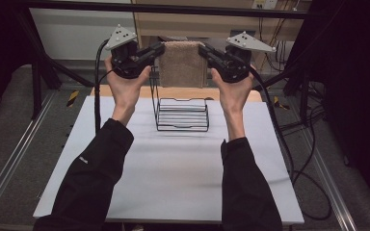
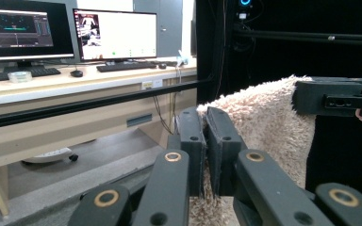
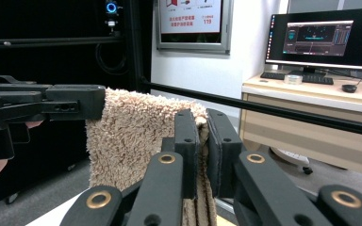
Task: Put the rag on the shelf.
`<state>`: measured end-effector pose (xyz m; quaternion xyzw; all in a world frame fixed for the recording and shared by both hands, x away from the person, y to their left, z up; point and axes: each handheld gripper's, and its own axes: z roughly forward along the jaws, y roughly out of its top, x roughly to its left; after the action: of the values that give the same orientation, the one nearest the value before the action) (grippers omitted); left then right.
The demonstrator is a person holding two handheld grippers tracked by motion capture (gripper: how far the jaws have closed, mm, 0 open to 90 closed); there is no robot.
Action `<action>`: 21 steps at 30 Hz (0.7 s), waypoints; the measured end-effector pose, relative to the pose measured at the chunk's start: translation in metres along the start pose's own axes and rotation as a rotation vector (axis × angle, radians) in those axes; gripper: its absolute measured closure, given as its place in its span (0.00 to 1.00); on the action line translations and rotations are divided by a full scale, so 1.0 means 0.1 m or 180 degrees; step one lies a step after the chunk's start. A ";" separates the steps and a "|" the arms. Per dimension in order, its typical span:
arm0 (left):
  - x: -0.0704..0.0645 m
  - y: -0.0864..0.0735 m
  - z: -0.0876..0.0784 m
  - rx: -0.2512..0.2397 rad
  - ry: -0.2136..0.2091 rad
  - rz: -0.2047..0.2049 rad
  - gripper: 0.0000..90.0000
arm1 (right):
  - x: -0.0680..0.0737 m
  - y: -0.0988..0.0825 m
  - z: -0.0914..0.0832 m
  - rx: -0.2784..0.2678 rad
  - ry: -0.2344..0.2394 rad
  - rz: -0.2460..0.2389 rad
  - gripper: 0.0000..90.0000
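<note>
a fluffy tan towel is held up near the top middle of the high view, above the wire rack on the white table. the left gripper is clamped on its left top corner, the right gripper on its right. the top edge is stretched level between both, and the towel hangs straight down, with the rack lower in the frame.

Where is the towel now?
In the high view the beige towel hangs above the wire rack, stretched between the left gripper and right gripper.
</note>
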<state>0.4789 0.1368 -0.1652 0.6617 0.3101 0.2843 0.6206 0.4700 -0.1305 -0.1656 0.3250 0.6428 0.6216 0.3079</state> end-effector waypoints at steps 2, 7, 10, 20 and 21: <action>0.02 0.01 0.02 -0.0001 -0.0006 -0.0014 0.95 | -0.01 0.02 0.02 -0.0002 -0.0005 -0.0015 0.93; 0.06 0.06 0.07 0.0008 0.0033 0.0027 0.95 | -0.05 0.05 0.08 -0.0008 -0.0012 -0.0015 0.93; 0.09 0.09 0.11 0.0029 0.0062 0.0070 0.95 | -0.07 0.06 0.13 -0.0007 -0.0016 -0.0019 0.93; 0.18 0.12 0.25 0.0067 0.0100 0.0093 0.95 | -0.17 0.08 0.25 0.0000 -0.0041 -0.0075 0.93; 0.19 0.12 0.27 0.0062 0.0108 0.0074 0.95 | -0.18 0.08 0.27 0.0010 -0.0054 -0.0073 0.93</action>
<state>0.5124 0.1330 -0.1555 0.6663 0.3156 0.2997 0.6055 0.5030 -0.1287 -0.1590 0.3233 0.6449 0.6142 0.3199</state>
